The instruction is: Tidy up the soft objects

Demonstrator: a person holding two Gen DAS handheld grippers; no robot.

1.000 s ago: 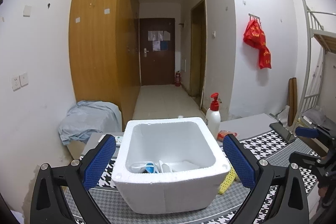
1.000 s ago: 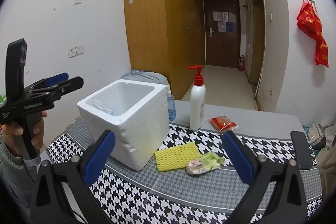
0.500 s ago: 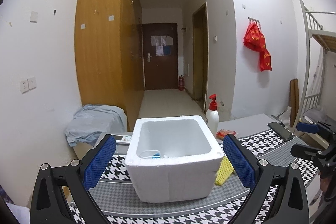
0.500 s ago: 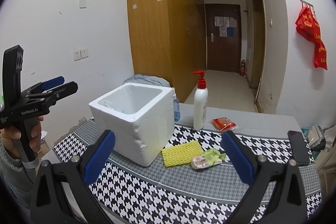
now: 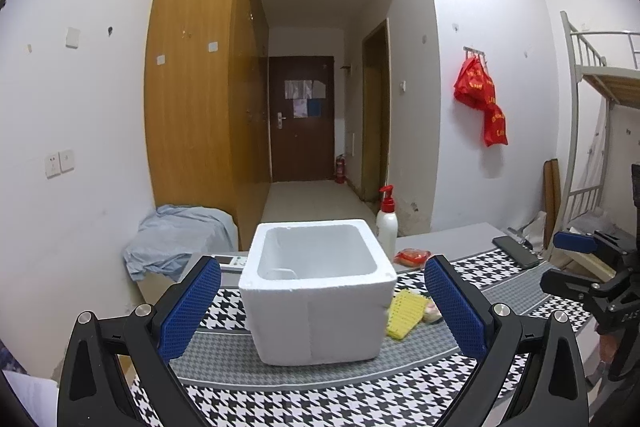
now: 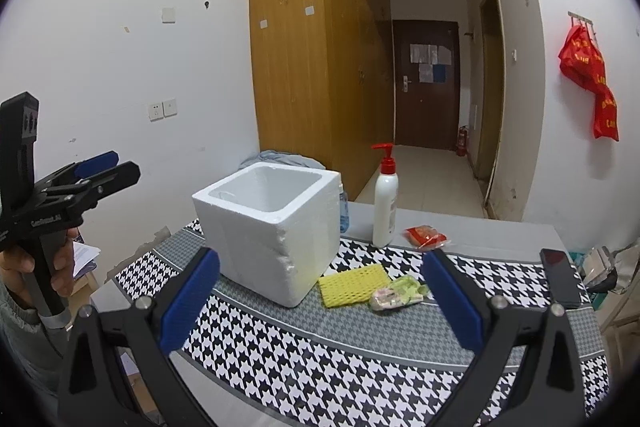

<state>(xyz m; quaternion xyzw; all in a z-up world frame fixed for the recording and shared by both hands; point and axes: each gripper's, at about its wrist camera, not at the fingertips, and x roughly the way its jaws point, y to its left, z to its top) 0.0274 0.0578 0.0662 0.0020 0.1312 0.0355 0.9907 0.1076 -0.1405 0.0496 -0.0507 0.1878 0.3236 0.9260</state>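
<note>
**While both my grippers idle, three soft things wait**

Though the foam box (image 6: 276,227) holds something white, the yellow sponge (image 6: 352,285), green pouch (image 6: 398,293) and red packet (image 6: 426,237) remain on the tablecloth (image 6: 360,367). My left gripper (image 5: 320,307) and right gripper (image 6: 320,303) gape wide, empty.

Foam box (image 6: 267,227) on the table (image 6: 360,347), sponge (image 6: 352,285) just right of it, pump bottle (image 6: 385,205) behind the sponge.
</note>
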